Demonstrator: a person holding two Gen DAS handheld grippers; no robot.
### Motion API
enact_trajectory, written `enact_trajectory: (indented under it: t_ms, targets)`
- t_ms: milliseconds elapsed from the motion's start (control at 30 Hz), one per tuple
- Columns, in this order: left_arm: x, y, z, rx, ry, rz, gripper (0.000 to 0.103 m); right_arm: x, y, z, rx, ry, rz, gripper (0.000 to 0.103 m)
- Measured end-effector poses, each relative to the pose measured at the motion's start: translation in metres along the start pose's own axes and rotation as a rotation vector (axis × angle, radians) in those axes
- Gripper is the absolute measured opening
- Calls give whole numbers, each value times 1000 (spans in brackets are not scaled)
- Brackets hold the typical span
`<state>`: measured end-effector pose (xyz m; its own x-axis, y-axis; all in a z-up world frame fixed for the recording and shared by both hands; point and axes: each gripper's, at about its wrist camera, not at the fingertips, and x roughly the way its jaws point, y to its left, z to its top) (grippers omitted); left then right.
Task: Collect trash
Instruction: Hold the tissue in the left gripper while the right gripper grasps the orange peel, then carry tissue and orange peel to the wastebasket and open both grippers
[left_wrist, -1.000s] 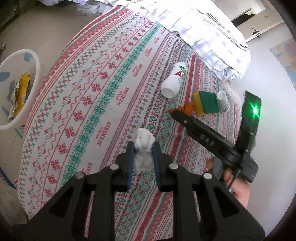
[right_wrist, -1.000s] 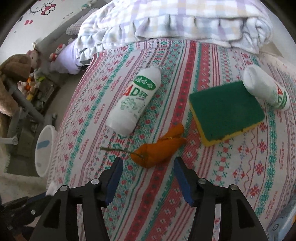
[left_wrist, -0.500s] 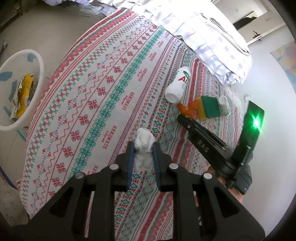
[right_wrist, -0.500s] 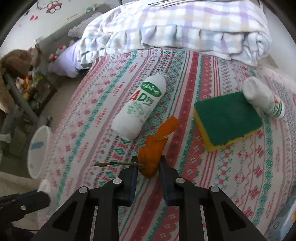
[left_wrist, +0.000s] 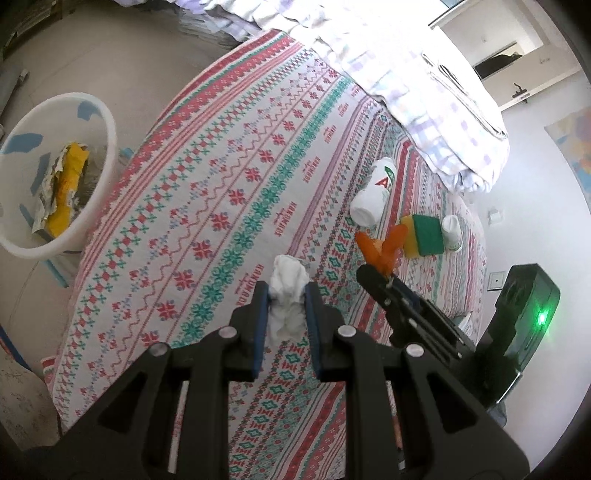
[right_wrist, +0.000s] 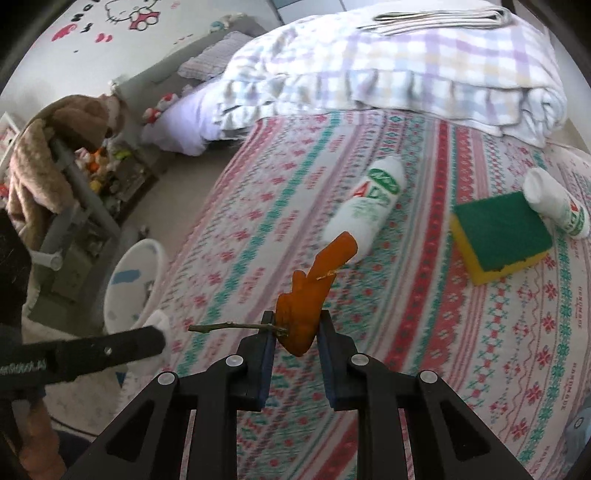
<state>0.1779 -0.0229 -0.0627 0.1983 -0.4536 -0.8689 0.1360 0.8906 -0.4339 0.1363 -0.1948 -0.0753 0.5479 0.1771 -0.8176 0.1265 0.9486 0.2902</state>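
**Note-taker:** Orange peel scrap (right_wrist: 309, 295) sits clamped in your right claw (right_wrist: 296, 334), lifted clear of the bed (left_wrist: 207, 192); a thin twig (right_wrist: 236, 325) sticks out sideways from the pinch. Those jaws have just been closing, with the peel between them.

**Checker:** And your left side?

**Note-taker:** Your left claw (left_wrist: 285, 304) is clamped on a crumpled white tissue wad (left_wrist: 287, 295), also held above the patterned bedspread. In the left wrist view your right claw (left_wrist: 373, 273) shows to the right with the peel (left_wrist: 382, 248) at its tip.

**Checker:** Where is the bin?

**Note-taker:** White basin (left_wrist: 59, 177) on the floor beside the bed, well apart from both claws; yellow wrapper (left_wrist: 64, 188) and crumpled foil lie inside it.

**Checker:** What remains on the bed?

**Note-taker:** A large white bottle (right_wrist: 365, 201) on its side, a green-and-yellow sponge (right_wrist: 500, 236) near it, and a small white bottle (right_wrist: 556, 208) touching the sponge's far corner. A folded checked quilt (right_wrist: 388, 62) lies beyond them.
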Motion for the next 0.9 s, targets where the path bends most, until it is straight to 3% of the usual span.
enact_trajectory:
  t_ms: [267, 567, 833, 867, 900]
  targets:
    - [-23, 38, 11, -86, -38, -37, 22, 11, 24, -6, -32, 34, 37, 23]
    - [-91, 143, 34, -319, -236, 45, 22, 19, 55, -7, -51, 56, 127, 23]
    - [-88, 188, 36, -468, -211, -24, 23, 50, 99, -10, -79, 106, 197, 23]
    - [-86, 190, 38, -482, -205, -40, 26, 55, 109, -9, -94, 116, 198, 23]
    - [-85, 191, 40, -492, -201, -52, 37, 59, 116, -8, -104, 119, 201, 23]
